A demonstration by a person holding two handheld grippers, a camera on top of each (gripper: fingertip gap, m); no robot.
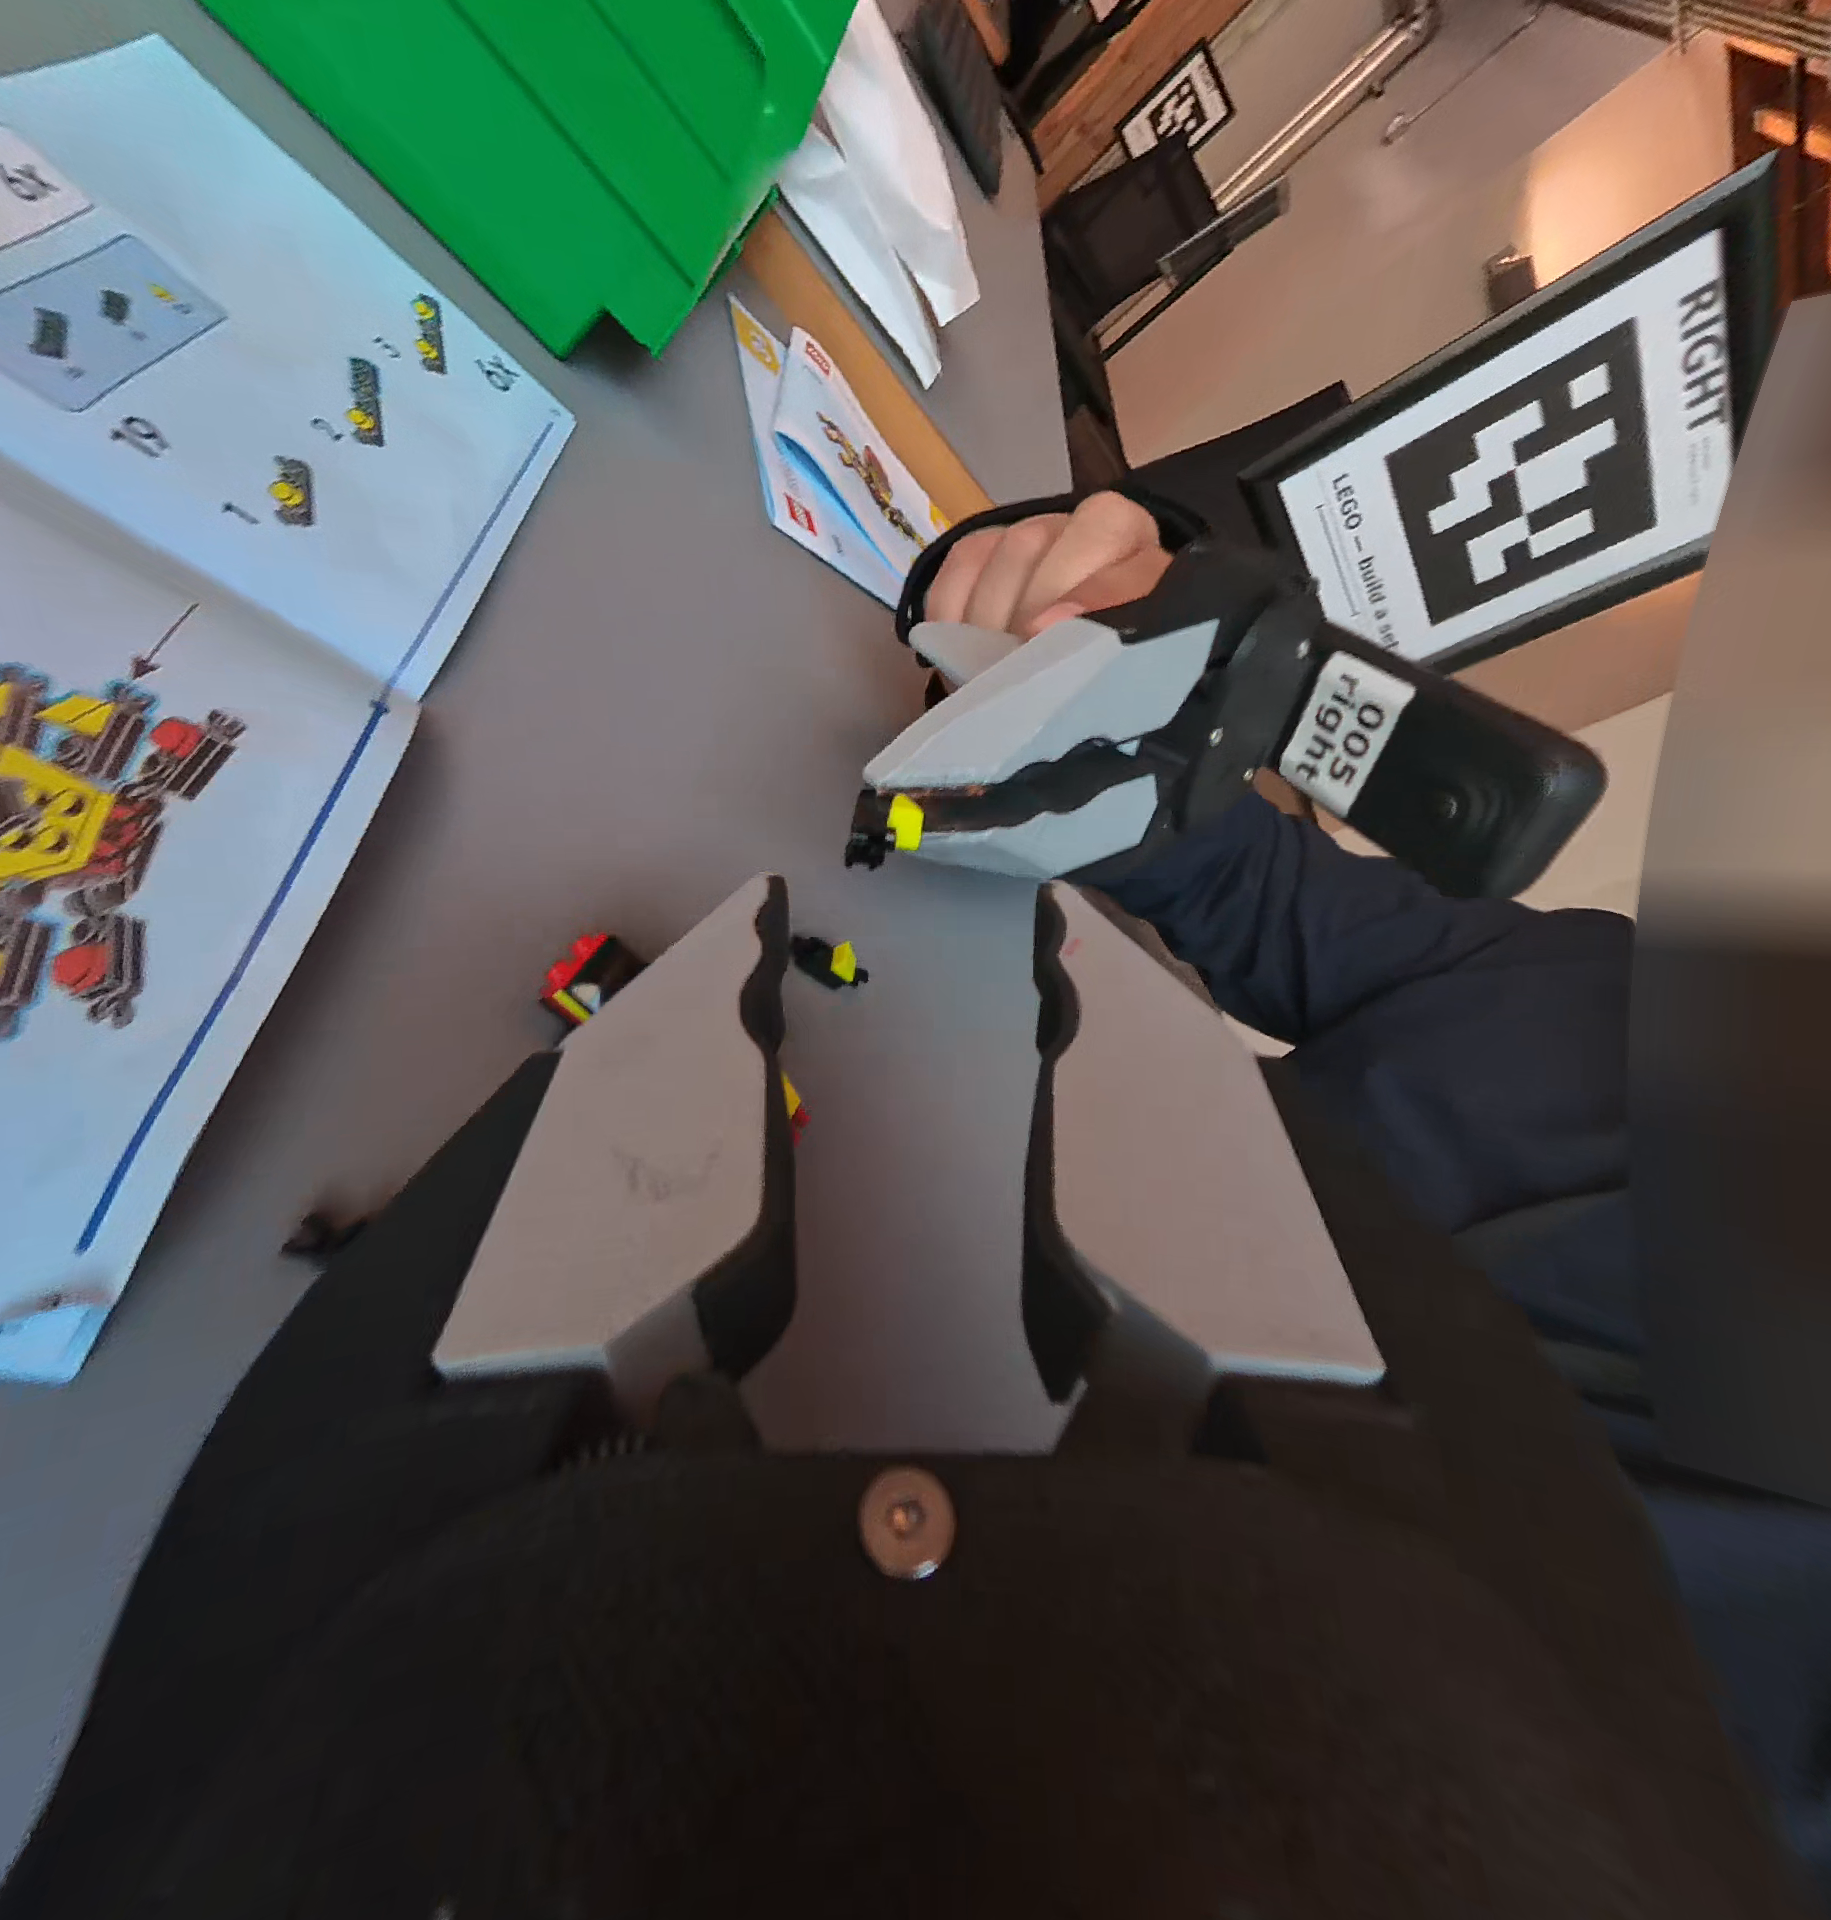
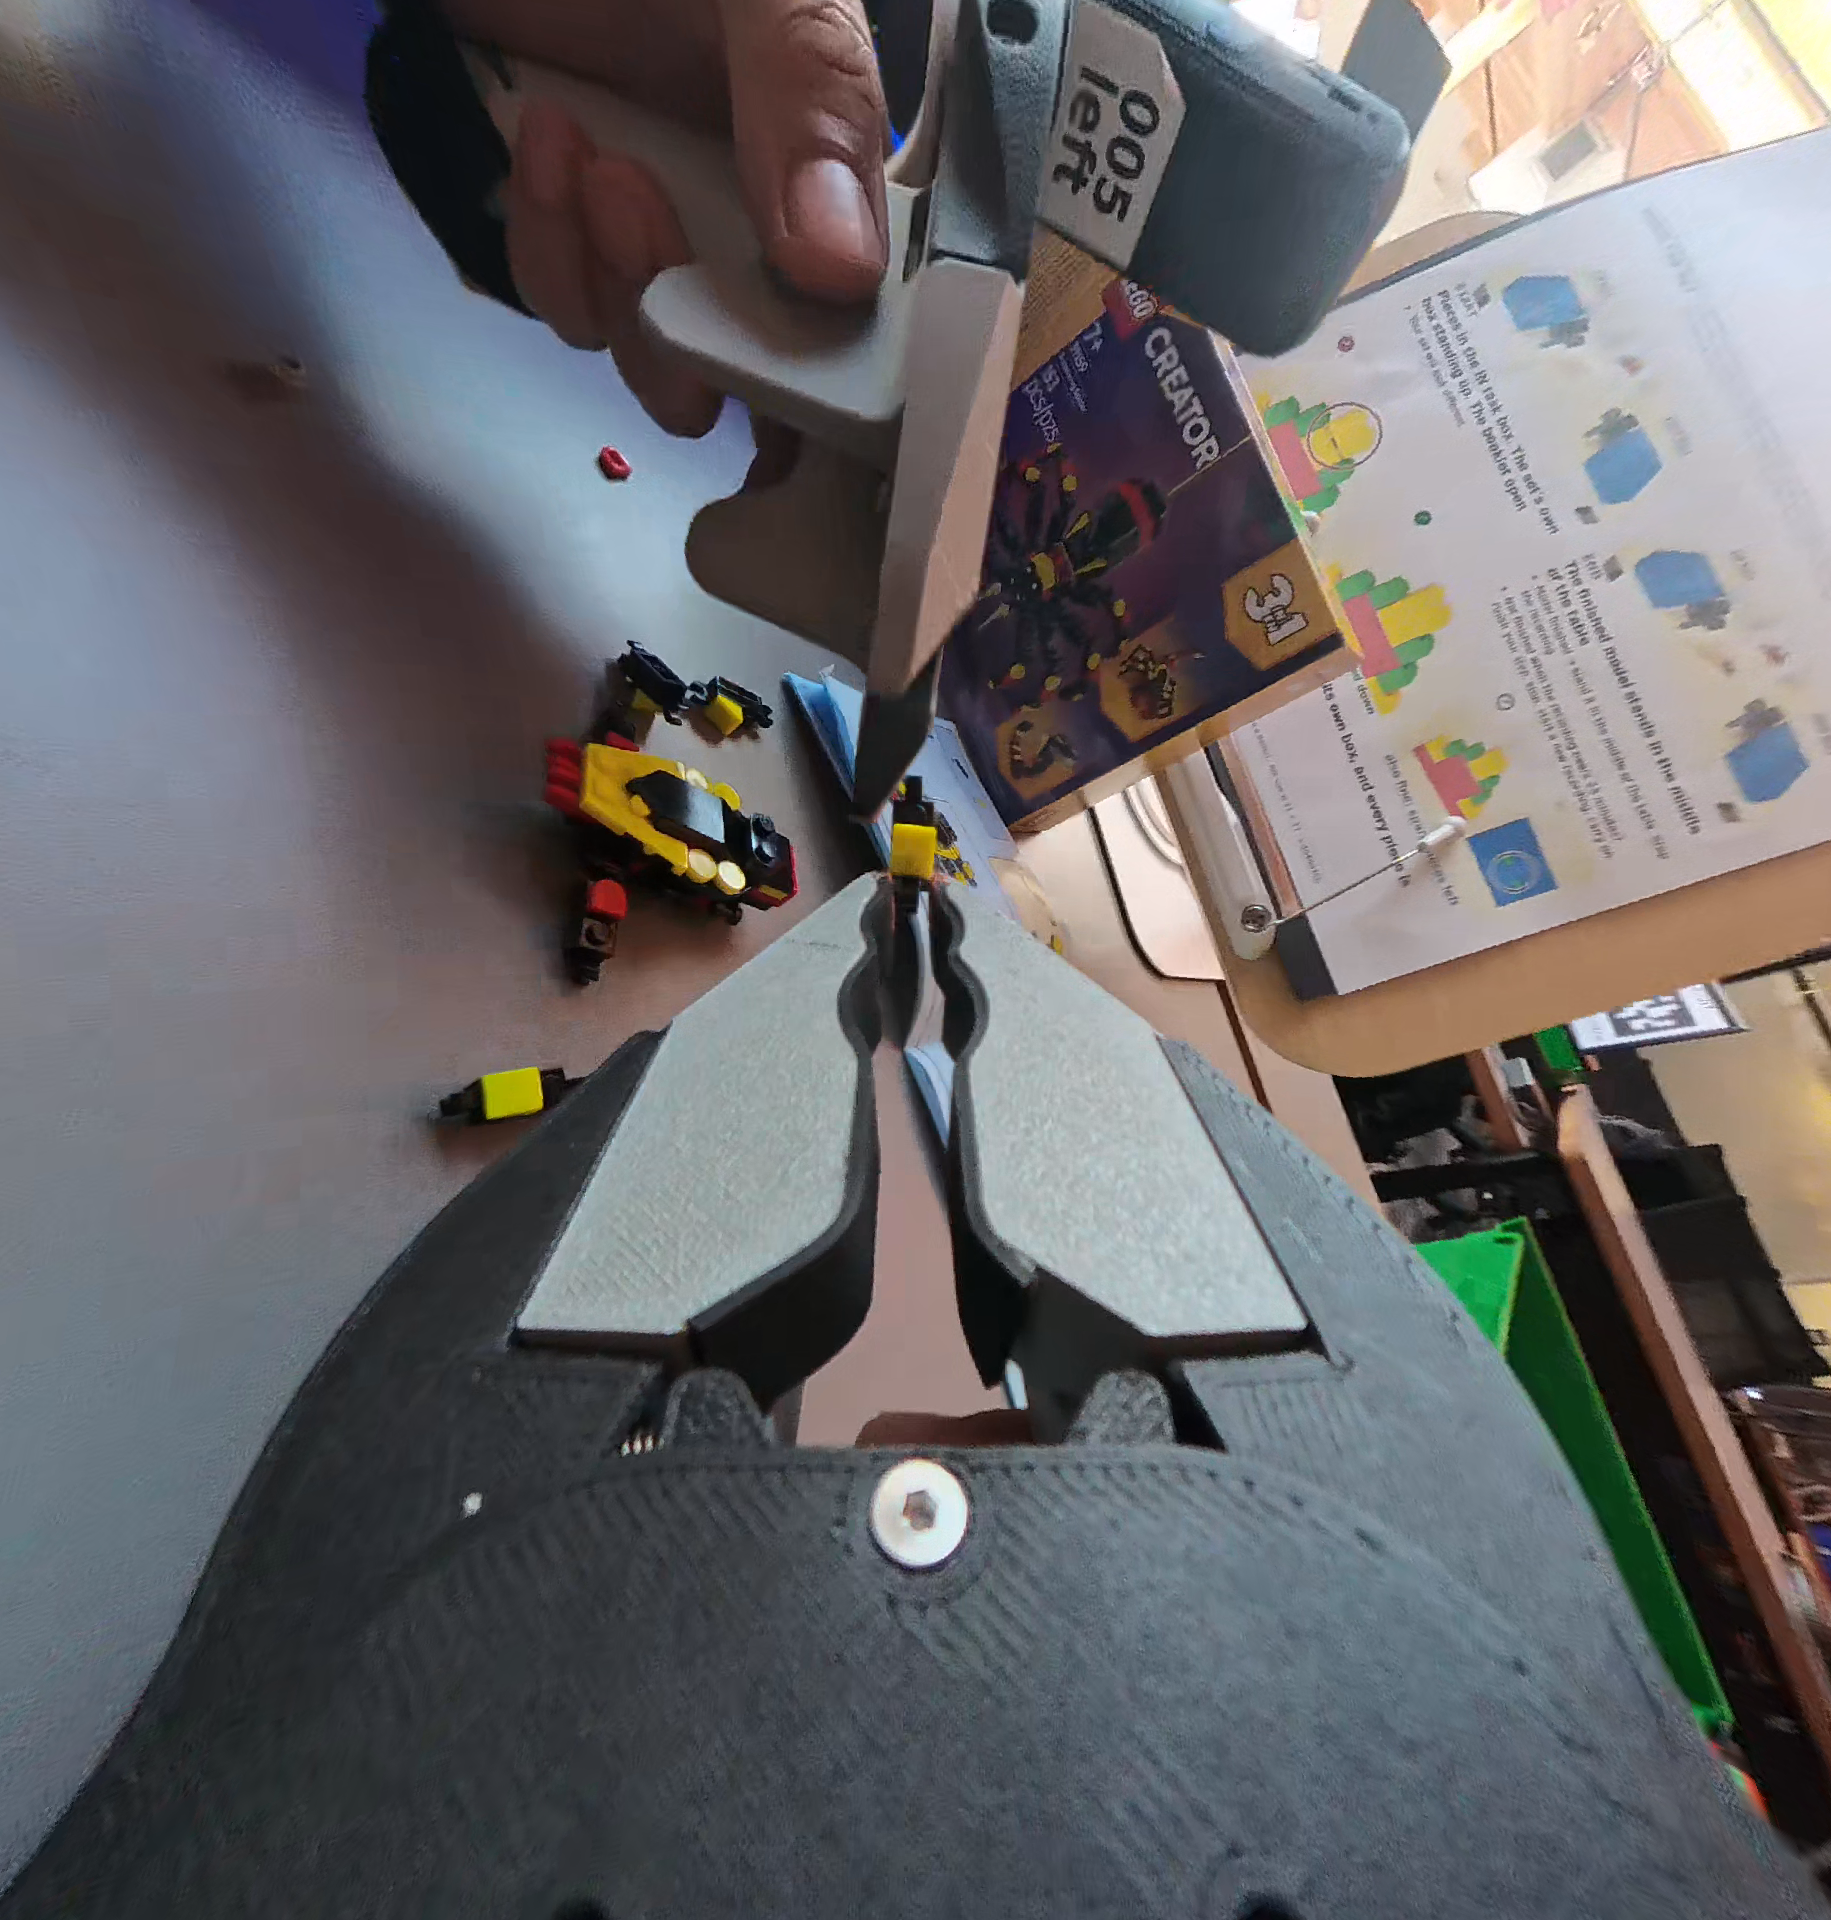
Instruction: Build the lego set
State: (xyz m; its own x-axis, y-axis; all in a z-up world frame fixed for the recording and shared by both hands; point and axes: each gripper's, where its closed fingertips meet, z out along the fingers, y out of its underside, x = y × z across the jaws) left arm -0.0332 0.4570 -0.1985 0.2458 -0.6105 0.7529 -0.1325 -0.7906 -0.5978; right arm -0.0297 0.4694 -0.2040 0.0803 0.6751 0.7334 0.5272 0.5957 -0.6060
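My right gripper (image 2: 906, 904) is shut on a small black-and-yellow leg piece (image 2: 911, 844) and holds it above the table; both also show in the left wrist view, the gripper (image 1: 875, 831) and the piece (image 1: 898, 824). My left gripper (image 1: 911, 909) is open and empty, its tips just below the right gripper's tips. Another black-and-yellow leg piece (image 1: 830, 961) lies on the table beside its left finger. The partly built yellow, black and red model (image 2: 672, 821) sits on the table, mostly hidden behind that finger in the left wrist view (image 1: 584, 977).
Loose leg pieces (image 2: 682, 691) (image 2: 506, 1093) and a small red piece (image 2: 613, 462) lie around the model. The open instruction booklet (image 1: 215, 623) lies left, a green bin (image 1: 537, 156) beyond it. The set box (image 2: 1129, 561) and an instruction board (image 2: 1565, 520) stand behind. Both grippers' tips are close together, under 4 cm apart.
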